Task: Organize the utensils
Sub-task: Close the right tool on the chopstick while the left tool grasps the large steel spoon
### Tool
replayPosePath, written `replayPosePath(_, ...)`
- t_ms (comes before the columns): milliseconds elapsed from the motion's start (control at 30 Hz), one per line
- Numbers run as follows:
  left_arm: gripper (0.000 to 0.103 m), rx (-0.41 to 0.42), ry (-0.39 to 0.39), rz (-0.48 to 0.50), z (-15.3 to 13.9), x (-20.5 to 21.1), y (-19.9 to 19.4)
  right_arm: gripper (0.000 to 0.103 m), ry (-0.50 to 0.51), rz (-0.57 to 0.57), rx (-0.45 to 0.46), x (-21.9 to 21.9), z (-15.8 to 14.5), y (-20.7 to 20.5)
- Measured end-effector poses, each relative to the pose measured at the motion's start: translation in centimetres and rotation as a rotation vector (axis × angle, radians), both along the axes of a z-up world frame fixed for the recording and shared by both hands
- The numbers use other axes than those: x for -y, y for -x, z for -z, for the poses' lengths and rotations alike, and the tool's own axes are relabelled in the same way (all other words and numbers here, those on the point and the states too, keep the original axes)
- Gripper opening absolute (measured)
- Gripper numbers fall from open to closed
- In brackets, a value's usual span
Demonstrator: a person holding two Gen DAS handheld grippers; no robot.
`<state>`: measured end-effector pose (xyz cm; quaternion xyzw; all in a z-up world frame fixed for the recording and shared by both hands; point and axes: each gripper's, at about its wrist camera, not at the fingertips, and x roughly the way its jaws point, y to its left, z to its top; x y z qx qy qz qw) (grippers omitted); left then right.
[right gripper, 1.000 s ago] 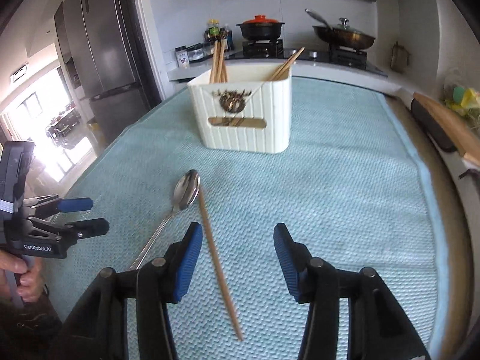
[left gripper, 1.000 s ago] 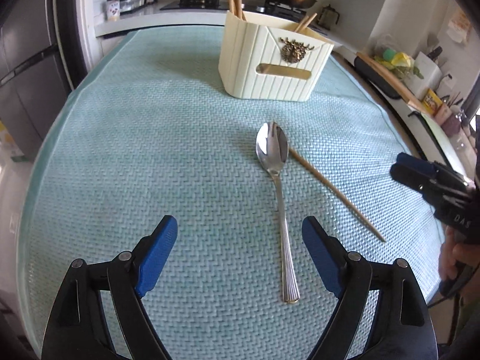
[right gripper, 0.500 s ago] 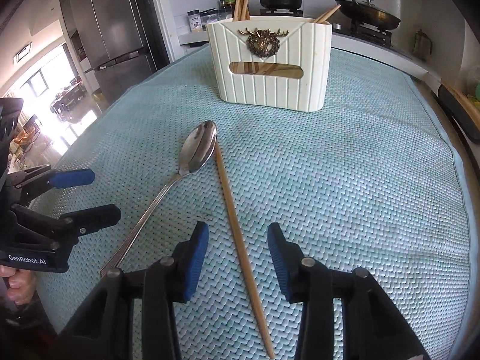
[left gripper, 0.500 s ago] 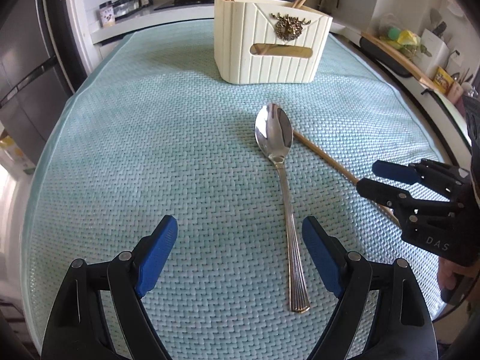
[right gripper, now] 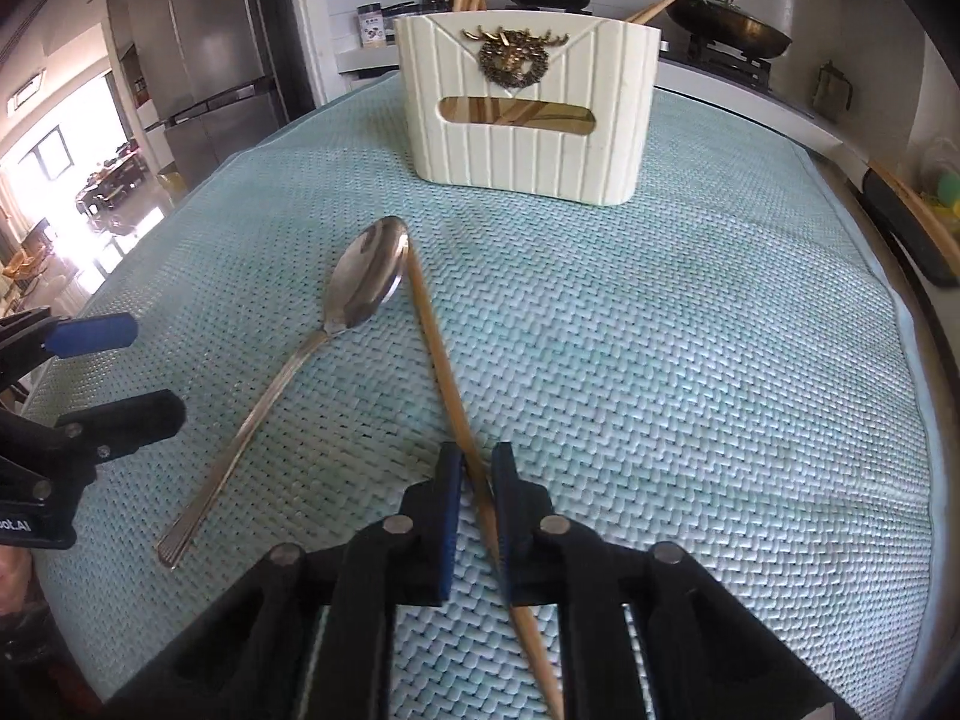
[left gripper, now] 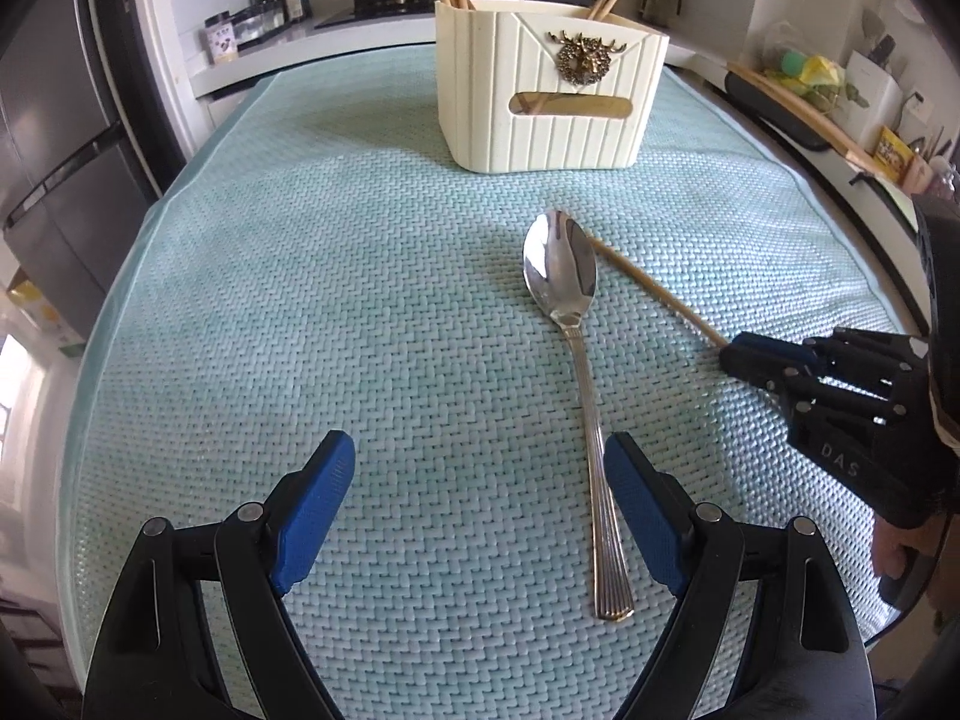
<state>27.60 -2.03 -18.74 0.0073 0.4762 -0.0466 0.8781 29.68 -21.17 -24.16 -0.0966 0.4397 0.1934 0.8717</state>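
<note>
The right gripper (right gripper: pixel 478 480) pinches the chopstick (right gripper: pixel 441 360) lying on the mat (right gripper: pixel 690 360), ready to lift it toward the holder (right gripper: pixel 528 132). The left gripper (left gripper: pixel 480 480) gapes wide, empty, framing the spoon (left gripper: pixel 573 348) handle.

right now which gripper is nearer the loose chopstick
Right. The right gripper has its fingers closed around the chopstick on the mat. The left gripper is open, hovering near the spoon handle, apart from the chopstick.
</note>
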Motion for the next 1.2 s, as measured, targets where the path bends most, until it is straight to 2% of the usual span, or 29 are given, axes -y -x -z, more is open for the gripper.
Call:
replayPosePath(200,0.086,-0.022,0.009,-0.014,0.6,-0.6,0.0,0.009,-0.036,0.124,-0.014,3.0,0.0,0.5)
replayPosePath(500,0.086,-0.050,0.022,-0.001,1.4,-0.2,-0.4,0.009,-0.019,0.278,-0.055,6.9,0.1,3.6)
replayPosePath(567,0.086,-0.058,0.044,0.015,1.5,-0.1,-0.8,0.015,-0.042,0.291,-0.063,7.4,0.1,4.1)
replayPosePath(633,0.086,-0.063,0.071,0.033,1.5,0.0,-1.3,0.042,-0.076,0.307,-0.059,8.1,0.0,4.7)
replayPosePath(667,0.086,-0.065,0.082,0.042,1.5,0.1,-1.7,0.044,-0.084,0.318,-0.049,8.4,-0.1,4.9)
replayPosePath(833,0.086,-0.070,0.097,0.107,1.2,1.1,-5.2,0.044,-0.104,0.336,-0.032,9.0,-0.6,5.2)
replayPosePath(1000,0.086,-0.099,0.088,0.138,2.2,2.5,-9.6,0.044,-0.113,0.340,-0.017,9.2,-1.2,5.8)
replayPosePath(1067,0.086,-0.078,0.048,0.142,2.3,3.3,-10.7,0.044,-0.121,0.340,-0.016,9.3,-1.3,6.0)
replayPosePath(1133,0.078,-0.062,0.019,0.160,2.4,4.0,-11.2,0.044,-0.125,0.343,-0.014,9.6,-1.4,6.4)
replayPosePath(1200,0.044,-0.036,0.017,0.198,2.2,4.5,-11.1,0.044,-0.129,0.347,-0.017,9.7,-1.3,6.5)
